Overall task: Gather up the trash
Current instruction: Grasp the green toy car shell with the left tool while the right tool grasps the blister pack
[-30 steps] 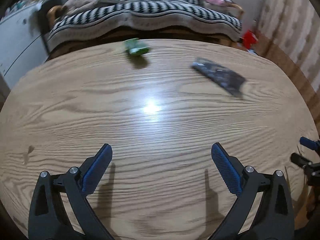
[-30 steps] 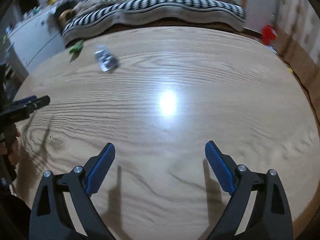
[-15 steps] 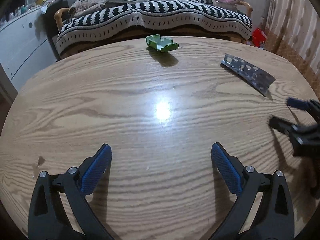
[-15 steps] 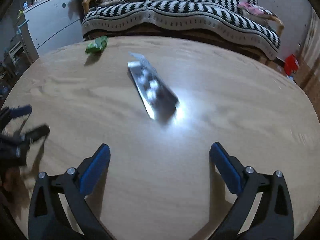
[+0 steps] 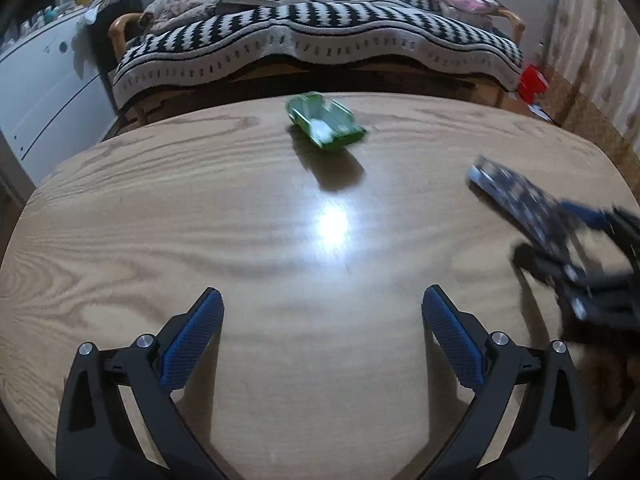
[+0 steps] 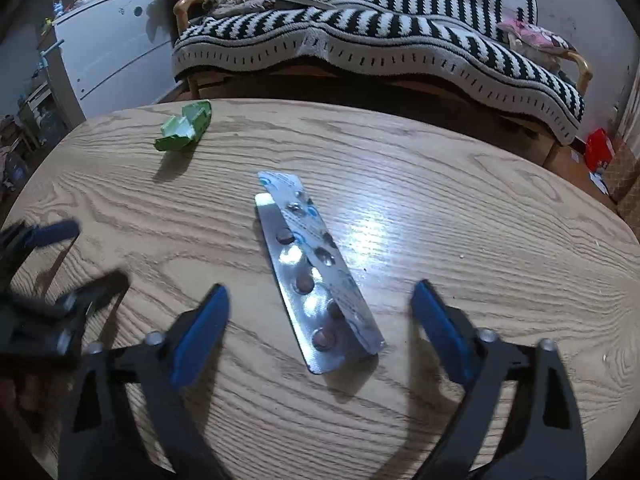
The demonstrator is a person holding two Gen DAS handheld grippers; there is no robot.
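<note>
blister pack lies lengthwise between closing right claw, untouched; left claw open, empty.

A striped-blanket sofa and white cabinet stand behind the lamp-glared wooden table.

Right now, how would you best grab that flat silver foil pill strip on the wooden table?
Across its narrow width, near the close end, coming from above. The silver foil pill strip lies flat and long between the right gripper's closing blue pads, not yet touched; one edge is slightly lifted, offering purchase.
</note>
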